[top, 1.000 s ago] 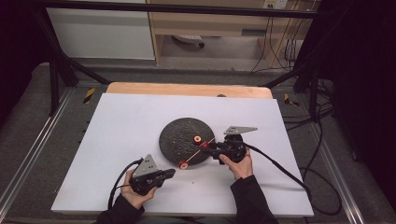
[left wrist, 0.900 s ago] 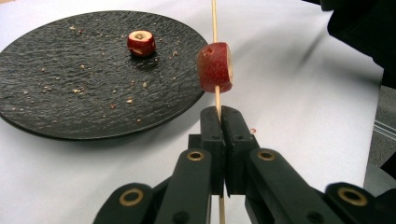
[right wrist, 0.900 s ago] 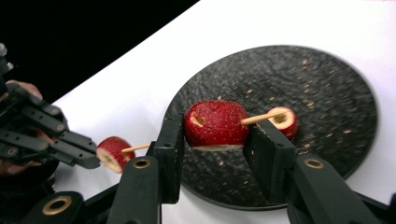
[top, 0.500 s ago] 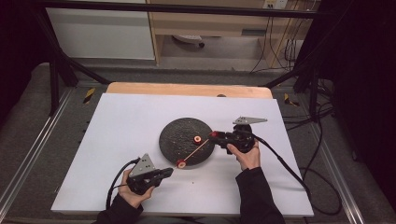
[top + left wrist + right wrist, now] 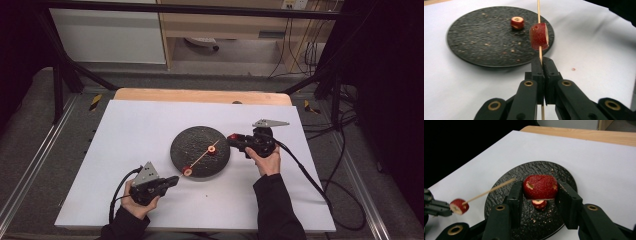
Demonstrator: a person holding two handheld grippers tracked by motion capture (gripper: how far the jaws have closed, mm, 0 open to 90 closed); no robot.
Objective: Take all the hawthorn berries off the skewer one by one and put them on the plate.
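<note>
A: What did the L gripper have?

B: Its jaws were shut tight on a thin wood stick. One red fruit slice sat on the stick, just past the jaw tips, pale on its cut side.

A: And the R gripper?

B: Its jaws were closed on a bigger red fruit piece, squeezed from both sides. It was shiny red w/ tiny seeds and 2 small holes in its skin. It hung a bit above the plate.

A: Where was the stick pointing?

B: From up high, the stick ran from the L gripper up over the plate, toward the R gripper. They were apart, not touching.

A: What was on the plate?

B: The round black plate had 1 small red piece lying near its middle, plus lots of little crumbs.

A: Any room around it?

B: Yes. The plate sat mid white sheet, w/ bare white all round. A wood table edge showed at the far side.
</note>
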